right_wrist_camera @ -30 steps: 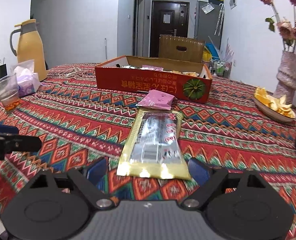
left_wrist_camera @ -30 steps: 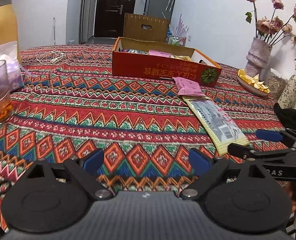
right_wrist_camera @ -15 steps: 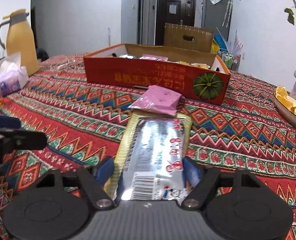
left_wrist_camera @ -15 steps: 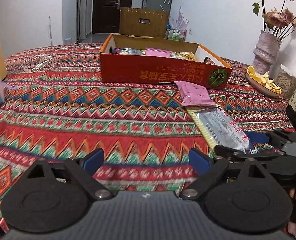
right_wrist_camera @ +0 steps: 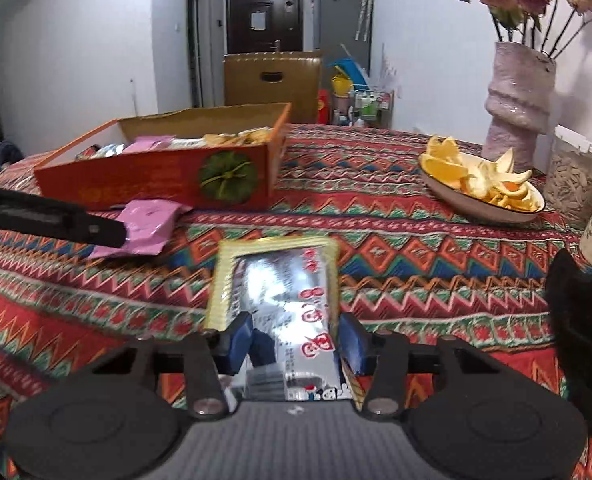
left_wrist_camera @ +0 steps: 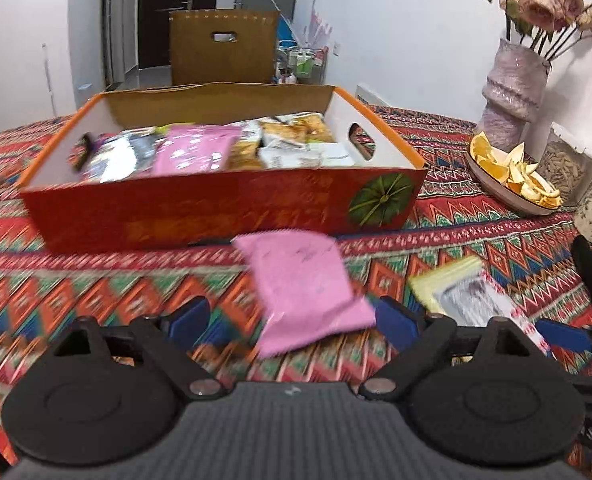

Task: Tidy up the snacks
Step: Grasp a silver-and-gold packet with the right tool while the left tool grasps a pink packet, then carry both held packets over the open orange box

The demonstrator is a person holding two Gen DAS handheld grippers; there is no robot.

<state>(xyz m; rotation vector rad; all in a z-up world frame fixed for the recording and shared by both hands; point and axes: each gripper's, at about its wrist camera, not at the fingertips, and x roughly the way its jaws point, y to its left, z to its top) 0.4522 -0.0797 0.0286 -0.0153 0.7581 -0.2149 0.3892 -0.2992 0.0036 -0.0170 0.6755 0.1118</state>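
silver-and-gold packet (right_wrist_camera: 280, 308) is sitting pinched in the right gripper (right_wrist_camera: 292, 346); left gripper (left_wrist_camera: 292, 320) is gaping wide around the pink pouch (left_wrist_camera: 304, 288) beside the red box (left_wrist_camera: 216, 204). best squeezing mid-pouch, lifting level.

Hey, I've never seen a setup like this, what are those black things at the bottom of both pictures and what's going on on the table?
Those black parts are hand-held grippers: a person carries one in each hand, and a camera on each looks forward along its two blue-tipped fingers.

One picture is from the left gripper. Its fingers are spread apart around a pink packet lying on the patterned tablecloth; they have not closed on it.

The other is from the right gripper. Its fingers are pressed against the sides of a silver and yellow packet.

Behind them sits an orange box with snacks already in it. To the right are a plate of orange peels and a vase of flowers.
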